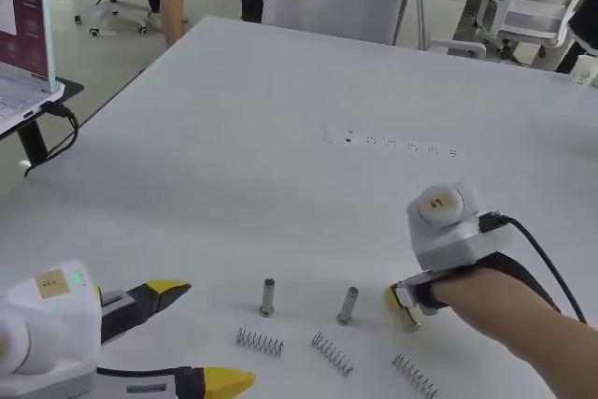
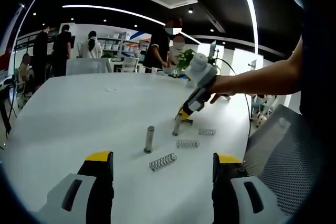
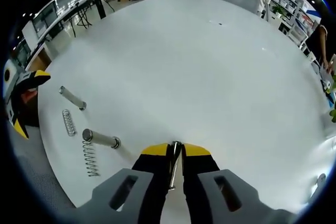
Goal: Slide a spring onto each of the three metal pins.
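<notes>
Left gripper (image 1: 207, 334) is hovering left of the middle pin (image 1: 348, 306), jaws apart and empty. Left pin (image 1: 268, 296) is standing upright just left of the middle pin. Three springs (image 1: 330, 352) are lying in front of the middle pin. Right gripper (image 1: 404, 308), just right of the middle pin, is clamping the third pin (image 3: 174, 156). That pin probably needs lowering plumb and seating flat before release.

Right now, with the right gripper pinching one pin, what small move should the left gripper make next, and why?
Probably ease the open left gripper forward and close on the nearest coiled steel spring: all three lie loose on the white table, and the right gripper holds a short silver metal pin ready.
</notes>
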Action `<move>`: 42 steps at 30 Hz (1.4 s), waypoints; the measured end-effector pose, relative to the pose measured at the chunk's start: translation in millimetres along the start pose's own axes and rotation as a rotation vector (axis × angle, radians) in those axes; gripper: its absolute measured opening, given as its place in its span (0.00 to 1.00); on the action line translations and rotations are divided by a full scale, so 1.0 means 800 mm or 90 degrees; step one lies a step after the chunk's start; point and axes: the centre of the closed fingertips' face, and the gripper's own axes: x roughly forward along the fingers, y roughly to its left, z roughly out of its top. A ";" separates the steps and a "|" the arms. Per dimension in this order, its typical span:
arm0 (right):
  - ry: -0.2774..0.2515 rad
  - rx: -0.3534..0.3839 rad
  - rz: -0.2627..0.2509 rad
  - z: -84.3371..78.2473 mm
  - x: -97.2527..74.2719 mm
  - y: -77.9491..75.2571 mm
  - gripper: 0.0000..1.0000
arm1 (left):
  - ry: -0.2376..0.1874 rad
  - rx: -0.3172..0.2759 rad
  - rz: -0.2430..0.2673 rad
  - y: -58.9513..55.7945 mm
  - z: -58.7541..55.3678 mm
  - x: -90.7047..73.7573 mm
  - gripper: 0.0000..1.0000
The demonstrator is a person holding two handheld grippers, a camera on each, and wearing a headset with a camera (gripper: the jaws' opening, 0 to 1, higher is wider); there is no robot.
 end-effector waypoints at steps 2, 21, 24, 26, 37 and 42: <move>0.001 0.006 -0.002 0.000 0.000 -0.001 0.06 | 0.000 0.002 -0.001 -0.001 0.000 0.001 0.74; -0.035 0.038 0.011 0.000 -0.018 -0.001 0.05 | -0.001 0.006 -0.003 -0.003 0.000 0.001 0.73; -0.049 0.038 0.010 0.000 -0.027 -0.002 0.05 | -0.002 0.008 -0.005 -0.004 0.003 0.002 0.73; -0.057 0.038 0.009 0.000 -0.034 -0.002 0.05 | -0.002 0.010 -0.006 -0.005 0.004 0.003 0.73; -0.101 0.043 0.009 -0.007 -0.055 -0.003 0.05 | -0.004 0.013 -0.010 -0.010 0.006 0.003 0.73; -0.121 0.038 0.008 -0.007 -0.060 0.000 0.05 | -0.002 0.017 -0.011 -0.011 0.007 0.003 0.73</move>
